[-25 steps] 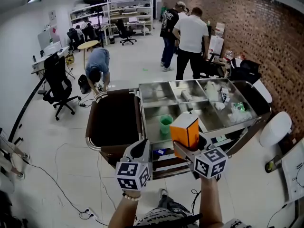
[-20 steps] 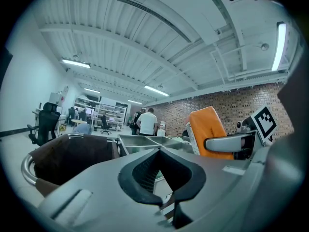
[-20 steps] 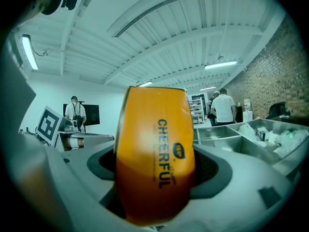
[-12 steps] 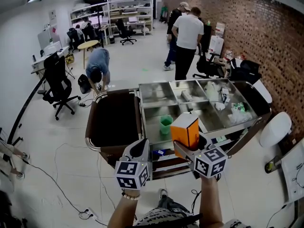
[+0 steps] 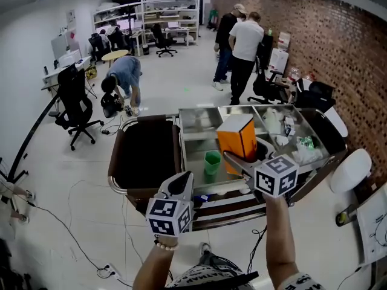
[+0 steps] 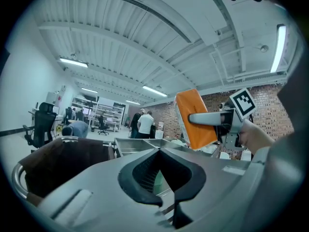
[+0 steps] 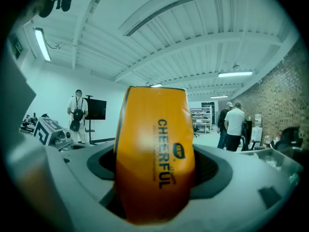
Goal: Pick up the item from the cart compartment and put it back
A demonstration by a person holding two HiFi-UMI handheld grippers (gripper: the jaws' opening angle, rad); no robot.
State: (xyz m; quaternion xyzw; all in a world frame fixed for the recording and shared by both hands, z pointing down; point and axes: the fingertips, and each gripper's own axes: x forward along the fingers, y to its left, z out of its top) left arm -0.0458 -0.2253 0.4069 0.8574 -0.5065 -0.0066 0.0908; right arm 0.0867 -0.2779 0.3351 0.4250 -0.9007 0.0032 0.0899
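box (image 5: 237, 141) above cart (image 5: 145, 156) compartments, cup (image 5: 212, 162) in near compartment, left of box, people (image 5: 245, 44) behind cart

Even, bright ceiling-tube light (image 7: 42, 43) (edges bend, corners dark).

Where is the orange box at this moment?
The orange box is right of centre in the head view, clamped in the right gripper's tongs above the cart's steel compartments, just right of the green cup.
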